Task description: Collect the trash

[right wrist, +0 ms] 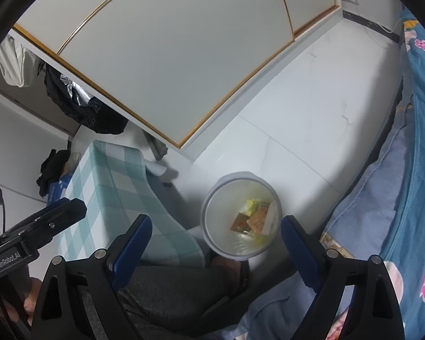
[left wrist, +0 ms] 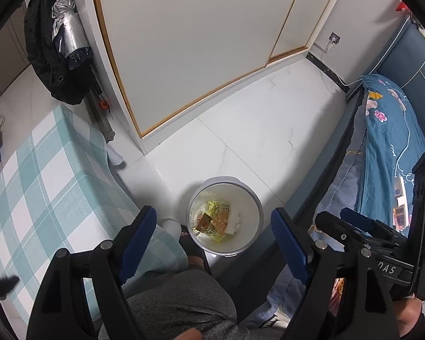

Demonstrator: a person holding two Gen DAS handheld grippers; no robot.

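A white round trash bin [left wrist: 252, 198] [right wrist: 212, 215] stands on the pale floor between a table and a bed. Several wrappers [left wrist: 215, 222] [right wrist: 252, 219], yellow, orange and white, lie at its bottom. My left gripper [left wrist: 215, 238] hangs above the bin, open, with nothing between its blue pads. My right gripper [right wrist: 215, 243] is also above the bin, open and empty. In the left wrist view the right gripper's body [left wrist: 382, 238] shows at the right edge. The left gripper's body [right wrist: 36, 229] shows at the left of the right wrist view.
A table with a green-and-white checked cloth [left wrist: 48, 187] [right wrist: 113, 187] is to the left. A bed with a blue floral cover [left wrist: 391, 147] [right wrist: 410, 198] is to the right. The person's grey-clad leg [left wrist: 178, 303] and sandalled foot [right wrist: 229, 269] are just below the bin. White wardrobe doors [left wrist: 198, 36] stand behind.
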